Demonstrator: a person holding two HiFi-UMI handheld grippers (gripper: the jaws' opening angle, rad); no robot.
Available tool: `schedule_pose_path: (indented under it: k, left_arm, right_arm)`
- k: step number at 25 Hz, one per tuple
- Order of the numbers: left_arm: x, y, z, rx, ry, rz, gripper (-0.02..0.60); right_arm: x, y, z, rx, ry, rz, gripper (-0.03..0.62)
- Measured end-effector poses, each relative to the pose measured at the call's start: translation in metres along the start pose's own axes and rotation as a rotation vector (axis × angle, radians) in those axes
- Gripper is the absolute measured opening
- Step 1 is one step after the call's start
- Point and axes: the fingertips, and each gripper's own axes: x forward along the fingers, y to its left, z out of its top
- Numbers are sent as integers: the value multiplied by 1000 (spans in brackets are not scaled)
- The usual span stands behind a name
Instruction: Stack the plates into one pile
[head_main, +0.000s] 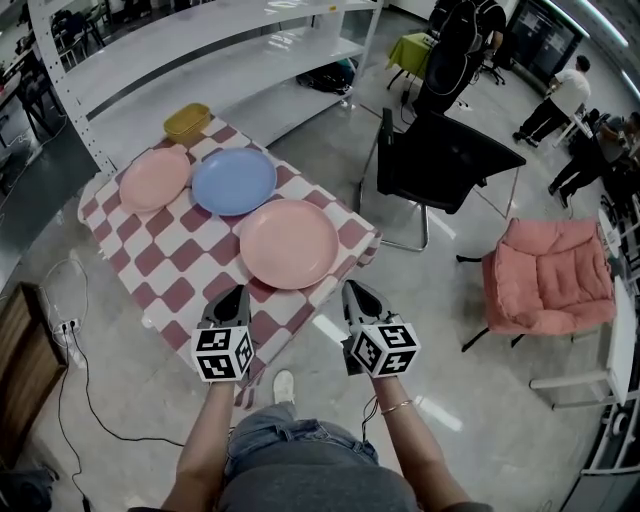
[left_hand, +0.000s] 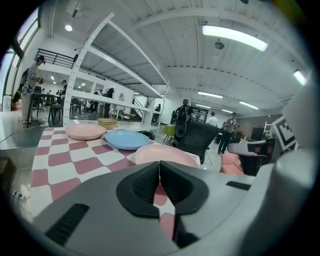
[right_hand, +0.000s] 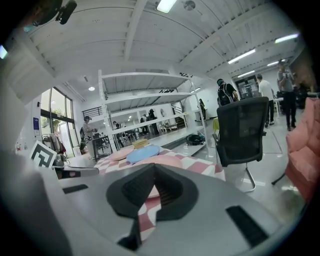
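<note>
Your left gripper (head_main: 232, 292) and right gripper (head_main: 355, 290) hover at the near edge of the red-and-white checked tablecloth (head_main: 150, 262), both with jaws pressed together and holding nothing. Just beyond lies the large round pink plate (head_main: 289, 243), then the round blue plate (head_main: 234, 181) and the smaller pink plate (head_main: 155, 178), close in a row. No stacking looks begun; all three are yet to be piled.
</note>
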Motion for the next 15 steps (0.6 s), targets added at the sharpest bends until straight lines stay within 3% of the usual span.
schedule_pose_path:
  k: [7,15]
  left_arm:
    - [22,14,5,-35,39,14,18]
    - [46,21,3,-64,60,66,31]
  right_arm:
    - [27,-17,4,-9,29,-18,9]
    - [62,-36,7,-29,72,37,9]
